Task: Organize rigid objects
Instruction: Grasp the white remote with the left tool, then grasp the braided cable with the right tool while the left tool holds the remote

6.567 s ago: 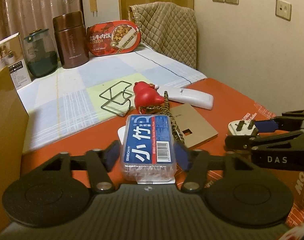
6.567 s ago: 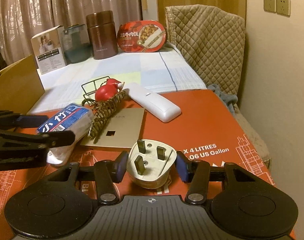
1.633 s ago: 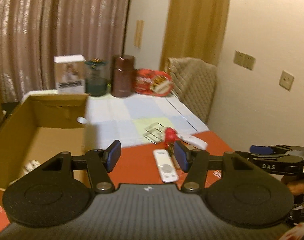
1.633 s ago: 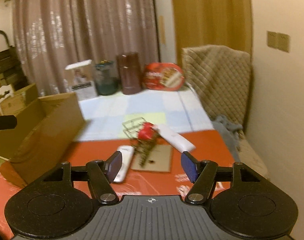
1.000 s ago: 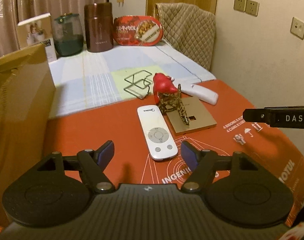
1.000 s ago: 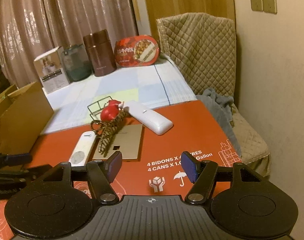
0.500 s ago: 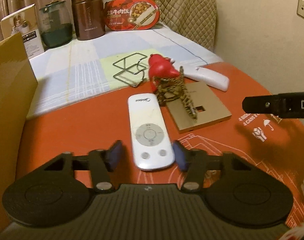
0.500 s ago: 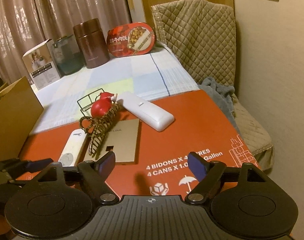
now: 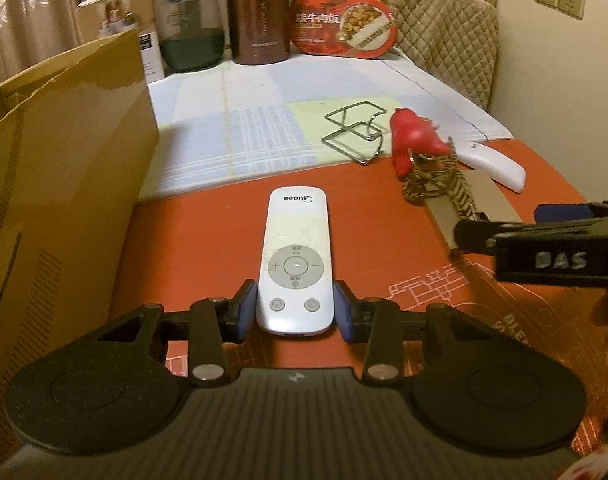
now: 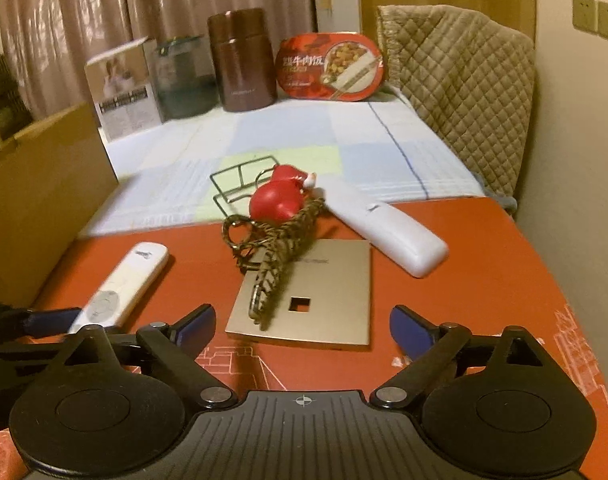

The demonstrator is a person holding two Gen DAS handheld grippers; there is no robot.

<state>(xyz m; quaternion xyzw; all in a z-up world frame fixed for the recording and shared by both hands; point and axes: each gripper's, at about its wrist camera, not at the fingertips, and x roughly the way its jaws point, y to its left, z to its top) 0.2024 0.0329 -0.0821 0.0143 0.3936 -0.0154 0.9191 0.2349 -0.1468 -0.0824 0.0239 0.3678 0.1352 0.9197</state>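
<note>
A white Midea remote [image 9: 295,256] lies on the red sheet, and my left gripper [image 9: 295,312] is shut on its near end, blue pads pressing both sides. The same remote [image 10: 118,287] shows at the left of the right wrist view. My right gripper [image 10: 303,328] is open, its jaws still opening, and nothing is between them. Just ahead of it lies a gold square plate [image 10: 308,296] with a leopard-print strap [image 10: 278,256] across it. Behind those sit a red figurine [image 10: 278,198], a longer white remote [image 10: 384,230] and a wire rack [image 10: 240,182].
An open cardboard box [image 9: 60,184] stands along the left. At the back stand a brown flask [image 9: 258,14], a dark glass jar [image 9: 190,30], a red food tub [image 9: 344,26] and a small carton [image 10: 122,88]. A quilted chair back [image 10: 460,84] and the wall close the right side.
My left gripper came down and forward over the white remote and closed on its near end. My right gripper moved in toward the gold plate while its jaws spread wider.
</note>
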